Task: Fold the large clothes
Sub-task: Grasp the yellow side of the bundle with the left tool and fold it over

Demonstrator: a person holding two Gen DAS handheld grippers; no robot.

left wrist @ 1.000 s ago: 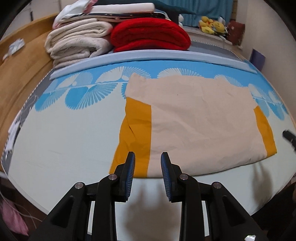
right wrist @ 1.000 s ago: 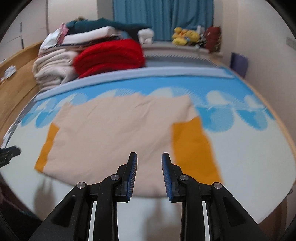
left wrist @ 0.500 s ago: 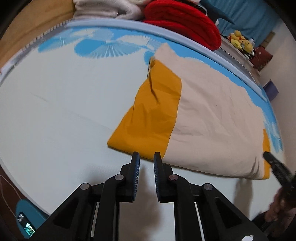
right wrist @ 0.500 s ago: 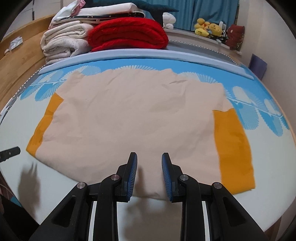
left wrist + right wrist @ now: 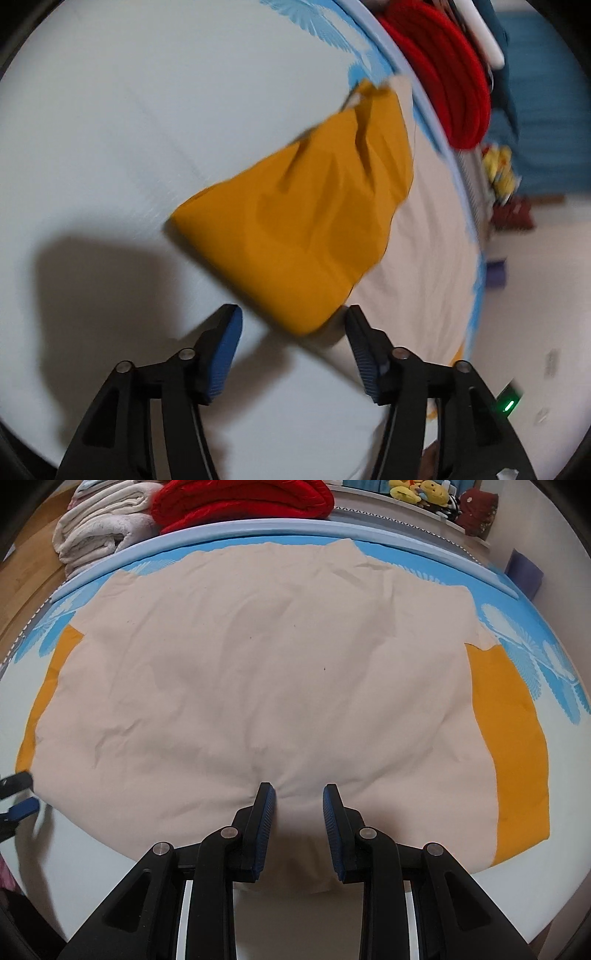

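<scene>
Here, the garment (image 5: 266, 672) lies flat across the bed (image 5: 92, 129), long axis sideways; the spread left gripper (image 5: 293, 341) (nearer) straddles its orange corner (image 5: 306, 317), the right gripper (image 5: 299, 805) half-open at the hem.

Left wrist view: close, rolled, looking along the garment's orange sleeve (image 5: 314, 221) from its left end. Right wrist view: low over the near hem, facing the red blanket (image 5: 240, 498). Shared: garment (image 5: 258, 672), bed (image 5: 110, 849), blanket.

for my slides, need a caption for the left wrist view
Open left gripper closes in on the orange sleeve corner of a beige garment spread on the bed.
</scene>
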